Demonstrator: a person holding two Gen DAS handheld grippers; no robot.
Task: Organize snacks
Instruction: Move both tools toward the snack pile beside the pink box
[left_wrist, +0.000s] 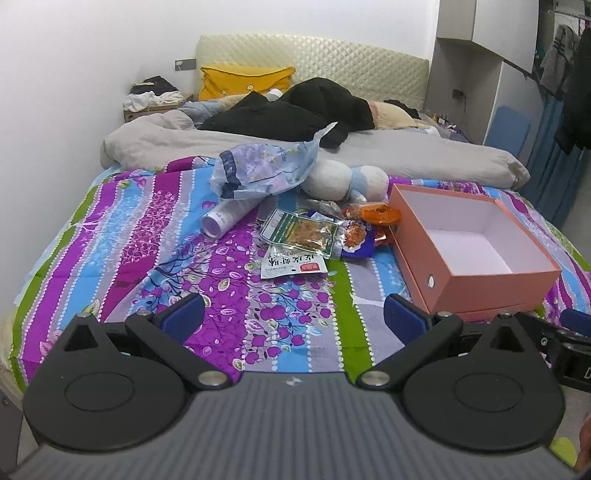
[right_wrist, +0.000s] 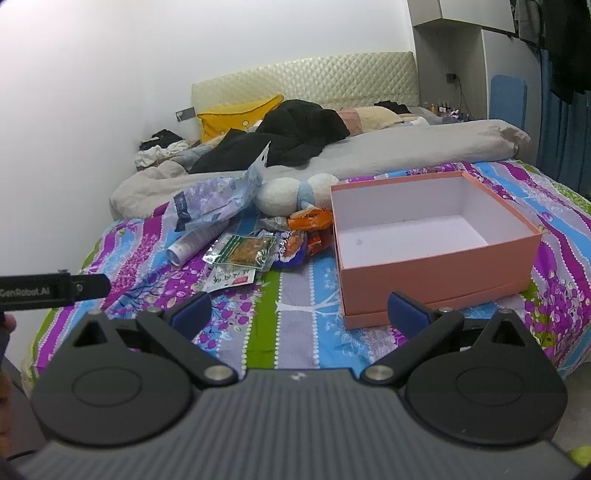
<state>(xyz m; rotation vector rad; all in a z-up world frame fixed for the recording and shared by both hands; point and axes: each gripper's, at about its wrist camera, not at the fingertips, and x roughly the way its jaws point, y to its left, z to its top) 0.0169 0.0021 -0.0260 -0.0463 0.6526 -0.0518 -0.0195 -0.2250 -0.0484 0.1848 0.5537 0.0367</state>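
even indoor light, soft shadows, strong fisheye bending at edges, corners perhaps blurred.

Place: a home bedroom.
Shown by: a bed (left_wrist: 207, 258) with padded headboard (left_wrist: 314, 62), duvet (left_wrist: 369, 151), yellow pillow (left_wrist: 243, 81), and clothes hung at the right edge (left_wrist: 557, 55).

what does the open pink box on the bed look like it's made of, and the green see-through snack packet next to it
Open pink box: likely matte paperboard, given its thin stiff walls and white lining. Green see-through snack packet: probably glossy plastic film, crinkled, contents visible through it.
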